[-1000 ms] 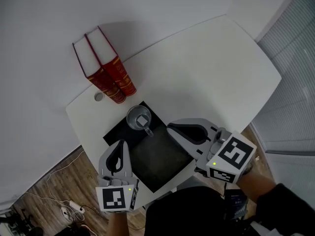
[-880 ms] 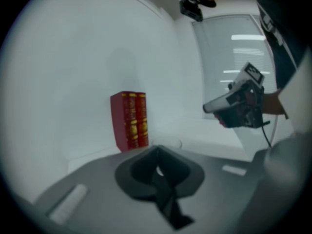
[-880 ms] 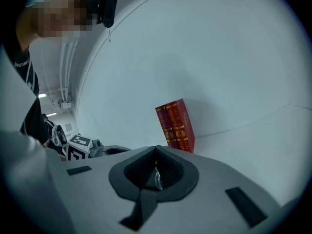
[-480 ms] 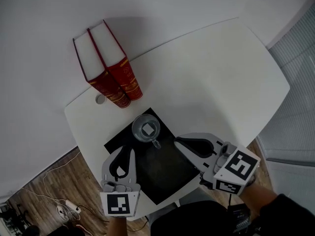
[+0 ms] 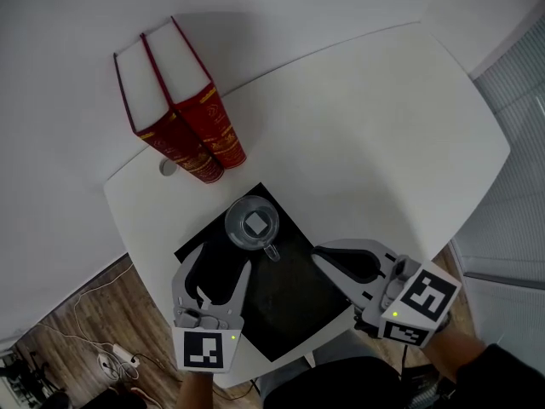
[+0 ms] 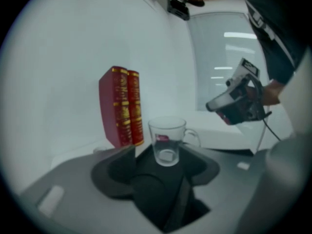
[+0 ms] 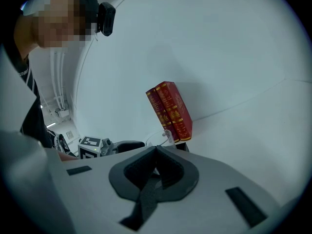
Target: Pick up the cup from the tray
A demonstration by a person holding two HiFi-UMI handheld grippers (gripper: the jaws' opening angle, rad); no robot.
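A clear glass cup [image 5: 253, 224] with a handle stands upright at the far end of the black tray [image 5: 294, 301]. My left gripper [image 5: 219, 260] hovers over the tray's near left part and is open. Its jaws have just been opening, and nothing is between them. In the left gripper view the cup [image 6: 167, 140] stands just beyond the spread fingertips of the left gripper [image 6: 162, 156]. My right gripper [image 5: 320, 253] is shut and empty at the tray's right edge. From the right gripper view only the cup's rim [image 7: 161, 137] shows past the closed tips of the right gripper [image 7: 156, 150].
Two red books [image 5: 174, 113] stand upright on the white table [image 5: 366, 126] behind the tray, close to the wall. A small round cap [image 5: 168, 168] sits beside them. The table's front edge runs just under both grippers, and wooden floor with cables [image 5: 85, 348] lies below.
The left jaws went from shut to spread apart. Both grippers have sunk toward the tray. The right gripper's jaws stay closed, and the cup has not moved on the tray.
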